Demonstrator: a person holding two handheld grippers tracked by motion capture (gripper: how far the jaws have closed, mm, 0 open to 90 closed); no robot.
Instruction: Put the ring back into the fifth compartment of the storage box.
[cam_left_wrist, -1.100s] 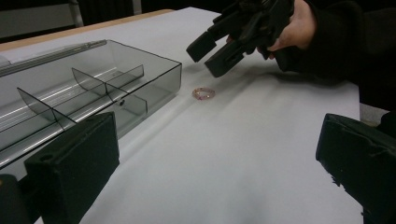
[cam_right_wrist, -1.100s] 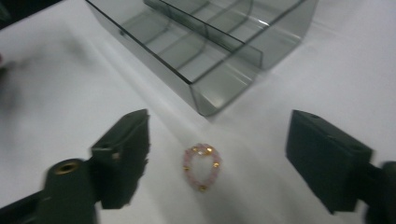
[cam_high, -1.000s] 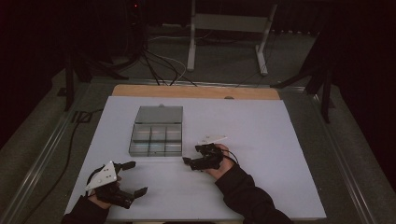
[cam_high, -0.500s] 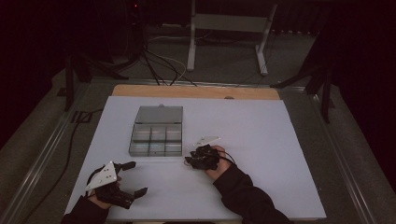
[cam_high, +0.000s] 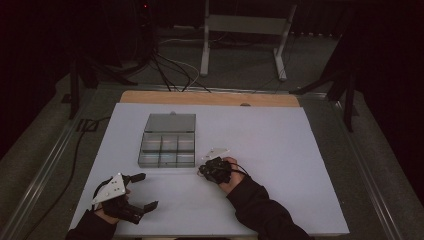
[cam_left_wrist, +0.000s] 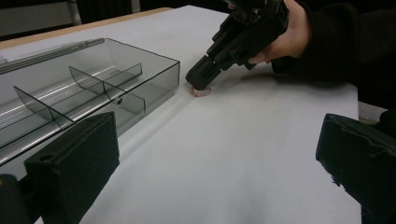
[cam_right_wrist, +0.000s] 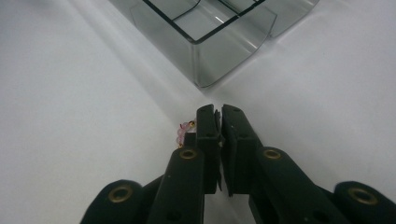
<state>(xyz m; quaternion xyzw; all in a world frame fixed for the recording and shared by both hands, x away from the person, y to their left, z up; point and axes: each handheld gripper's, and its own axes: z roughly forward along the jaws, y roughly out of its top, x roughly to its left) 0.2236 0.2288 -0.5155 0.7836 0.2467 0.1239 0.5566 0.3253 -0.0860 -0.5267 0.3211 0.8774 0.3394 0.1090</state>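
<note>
White tabletop (cam_high: 300, 165), wooden strip along its far edge. Clear compartment box (cam_high: 167, 140) with open lid, standing left of centre toward the far half of the tabletop; dividers split its tray into several cells, in which nothing can be made out. Left gripper (cam_high: 141, 191), held in a hand near the tabletop's near-left corner, jaws spread wide and closing on nothing; in the left gripper view its two black jaws frame bare white surface. Right gripper (cam_high: 202, 171), held in a sleeved hand near the middle of the tabletop's near half, tips lowered to the surface just beside the box's near-right corner; jaws pressed nearly together. Small pink beaded piece (cam_right_wrist: 182, 131) with gold-coloured bits, lying on the tabletop, touching the side of the right gripper's tips; whether the jaws pinch it cannot be told.
</note>
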